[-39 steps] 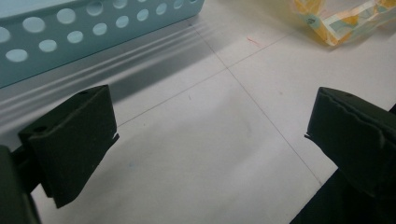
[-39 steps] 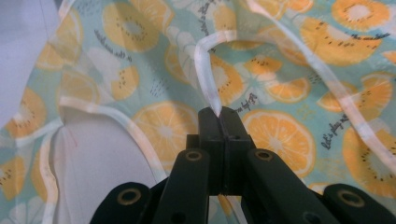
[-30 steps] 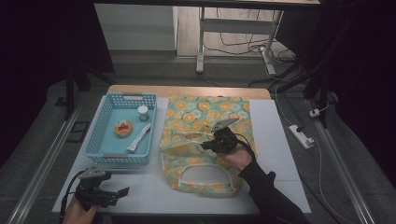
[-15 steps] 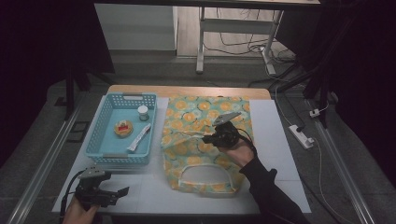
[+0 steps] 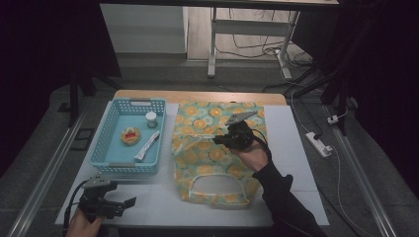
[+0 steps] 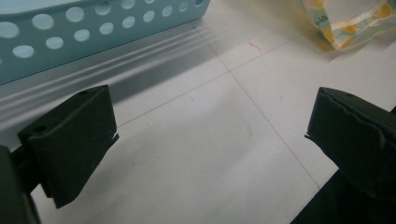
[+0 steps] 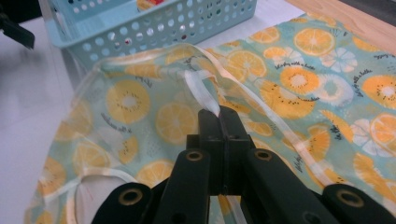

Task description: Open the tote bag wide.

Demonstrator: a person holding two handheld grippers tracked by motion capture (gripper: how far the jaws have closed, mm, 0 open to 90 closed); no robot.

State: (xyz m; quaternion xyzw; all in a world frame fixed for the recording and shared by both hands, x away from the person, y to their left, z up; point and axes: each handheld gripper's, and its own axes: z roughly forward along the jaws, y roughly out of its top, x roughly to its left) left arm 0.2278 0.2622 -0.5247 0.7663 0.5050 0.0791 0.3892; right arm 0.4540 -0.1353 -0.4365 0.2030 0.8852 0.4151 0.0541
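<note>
A fruit-print fabric bag [image 5: 217, 148] lies flat on the white table, patterned with orange slices [image 7: 299, 79]. My right gripper [image 5: 220, 139] hovers over its middle, jaws shut on the bag's white strap [image 7: 201, 93], which it holds lifted off the fabric. In the right gripper view the strap rises in a loop from the jaw tips [image 7: 218, 114]. My left gripper [image 5: 126, 202] rests low at the table's front left corner, jaws open with nothing between them [image 6: 210, 140], above bare table.
A light blue perforated basket [image 5: 111, 158] sits left of the bag, holding a small jar [image 5: 151, 119], a round packet [image 5: 131, 135] and a white tube [image 5: 147, 145]. A power strip [image 5: 319, 144] lies right of the table. The basket wall [image 6: 93, 32] stands close ahead of the left gripper.
My right gripper has risen a little with the strap, pulling the bag's top layer up. The left gripper has stayed put.
</note>
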